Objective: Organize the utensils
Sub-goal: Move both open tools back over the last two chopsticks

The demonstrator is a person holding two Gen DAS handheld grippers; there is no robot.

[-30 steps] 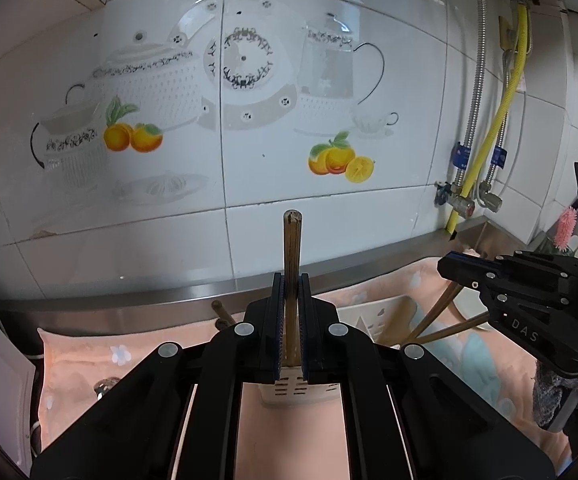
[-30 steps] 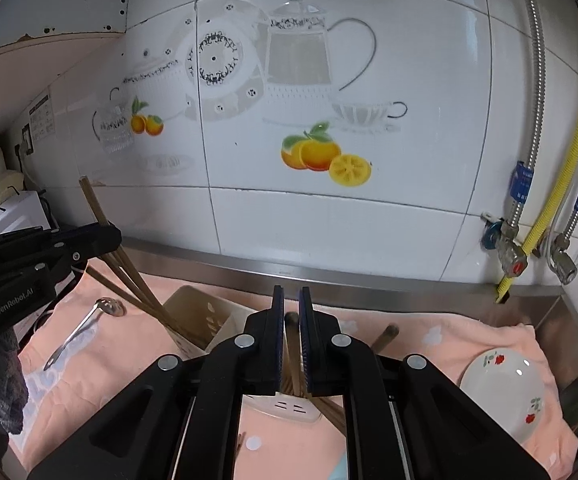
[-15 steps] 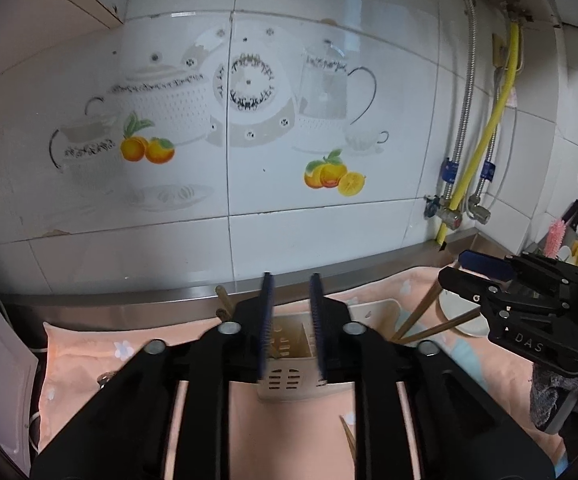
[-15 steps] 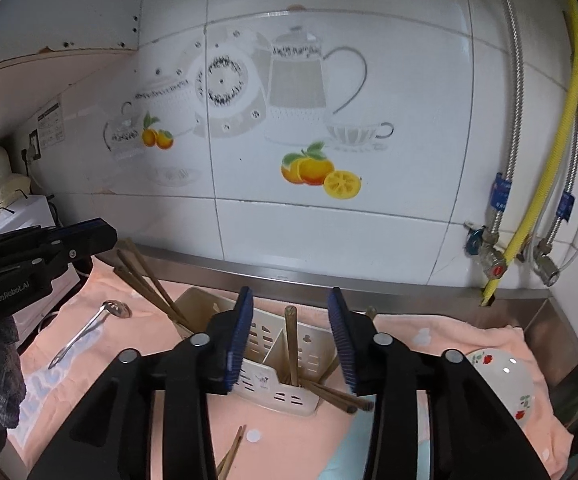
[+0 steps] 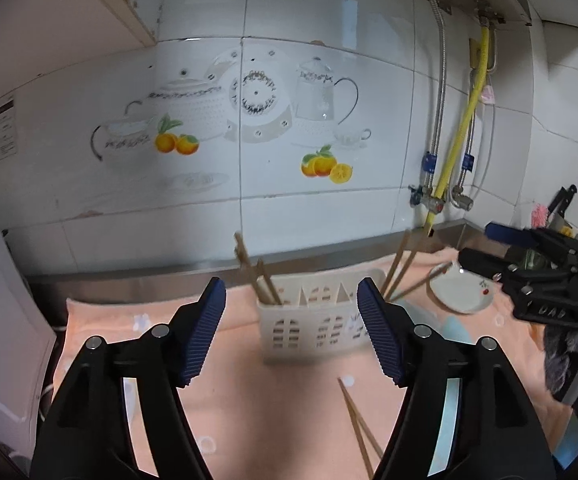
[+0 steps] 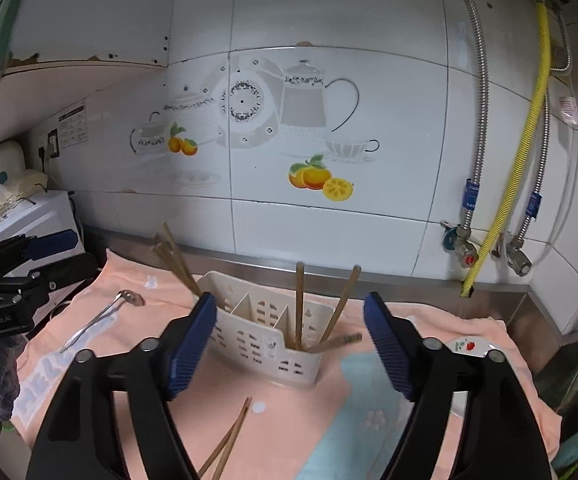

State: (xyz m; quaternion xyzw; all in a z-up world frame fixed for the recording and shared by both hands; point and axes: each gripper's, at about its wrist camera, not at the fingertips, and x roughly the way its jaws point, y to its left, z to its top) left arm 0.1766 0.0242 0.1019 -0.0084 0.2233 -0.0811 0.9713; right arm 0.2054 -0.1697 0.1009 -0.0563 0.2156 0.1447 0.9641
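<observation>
A cream utensil caddy (image 5: 321, 320) (image 6: 265, 336) stands on the peach cloth near the wall. Wooden chopsticks (image 5: 255, 272) stand in its left compartment and more chopsticks (image 6: 299, 304) in its right compartment. Two loose chopsticks (image 5: 359, 428) (image 6: 227, 440) lie on the cloth in front of it. A metal spoon (image 6: 101, 316) lies to the left. My left gripper (image 5: 291, 332) is open and empty, above and in front of the caddy. My right gripper (image 6: 289, 344) is open and empty, likewise in front of it.
A small white plate (image 5: 461, 292) (image 6: 469, 348) with a red print lies at the right. A tiled wall with pipes and a yellow hose (image 6: 505, 200) stands behind. A white appliance (image 6: 21, 216) is at the left.
Both grippers were shut on chopsticks over the caddy, then opened and let them drop into it. Both have since pulled back and up from the caddy.
</observation>
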